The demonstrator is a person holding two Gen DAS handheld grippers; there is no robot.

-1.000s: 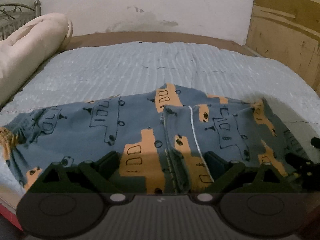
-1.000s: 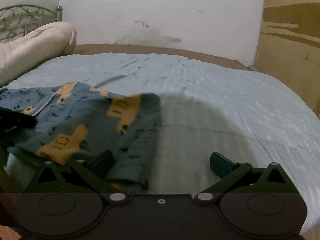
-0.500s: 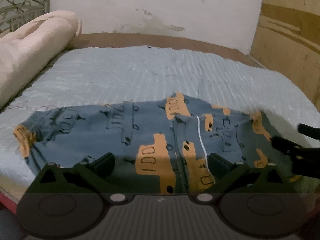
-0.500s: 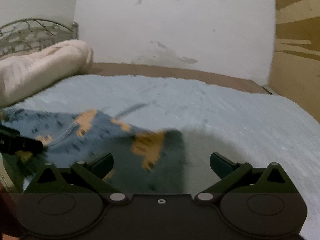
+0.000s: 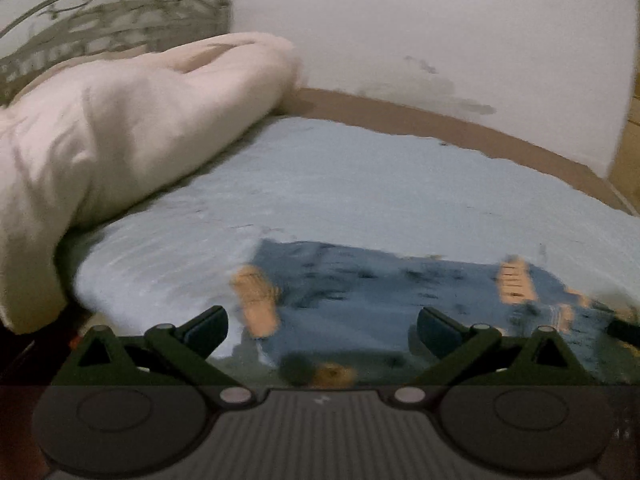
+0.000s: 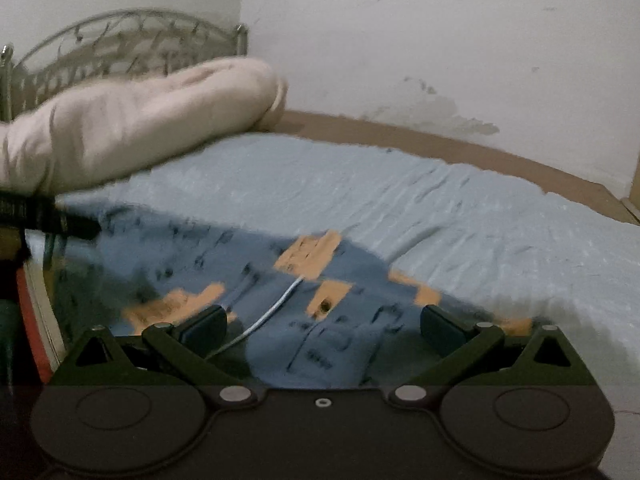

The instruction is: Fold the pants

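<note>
The blue-grey cotton pants with orange vehicle prints (image 5: 400, 292) lie flat on the pale blue ribbed bed sheet (image 5: 360, 184), near the bed's front edge, their long axis running left to right across both views. The left gripper (image 5: 320, 326) hangs over the leg end, where an orange cuff (image 5: 256, 300) shows just ahead of its left finger; its fingers stand wide with nothing pinched between them. The right gripper (image 6: 320, 322) hangs over the waist end, beside the thin white drawstring (image 6: 276, 308), its fingers likewise wide and empty. So each hand is nearest one end of the garment. A rolled cream quilt (image 5: 120, 140) lies well apart at the head. Grasping the cuff end looks like the likely next step.
</note>
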